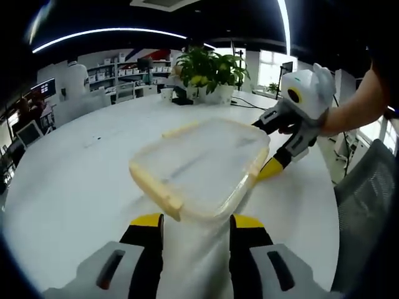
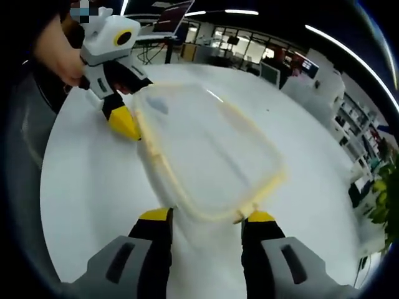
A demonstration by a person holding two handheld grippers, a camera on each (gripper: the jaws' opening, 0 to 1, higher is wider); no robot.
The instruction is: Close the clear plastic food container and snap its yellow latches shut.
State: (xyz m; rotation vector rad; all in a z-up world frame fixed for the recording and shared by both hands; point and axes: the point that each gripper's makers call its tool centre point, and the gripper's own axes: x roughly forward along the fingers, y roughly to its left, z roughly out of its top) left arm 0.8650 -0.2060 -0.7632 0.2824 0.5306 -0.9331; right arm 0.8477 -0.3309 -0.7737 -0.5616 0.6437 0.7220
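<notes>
**Grippers at both ends of the food box**

Clear plastic food container (image 1: 202, 168) sits in the middle of the frame on a round white table (image 1: 75, 180). Its yellow latches (image 1: 156, 190) line the edges. The left gripper (image 1: 196, 223) is spread wide at the bottom, jaws on each side of the near edge. In the right gripper view, the right gripper (image 2: 206, 219) is spread the same way. A potted plant (image 1: 212, 71) stands at the top.

Bare table (image 1: 75, 180) surrounds the container (image 1: 199, 165); potted plant (image 1: 212, 71) stands well apart.
</notes>
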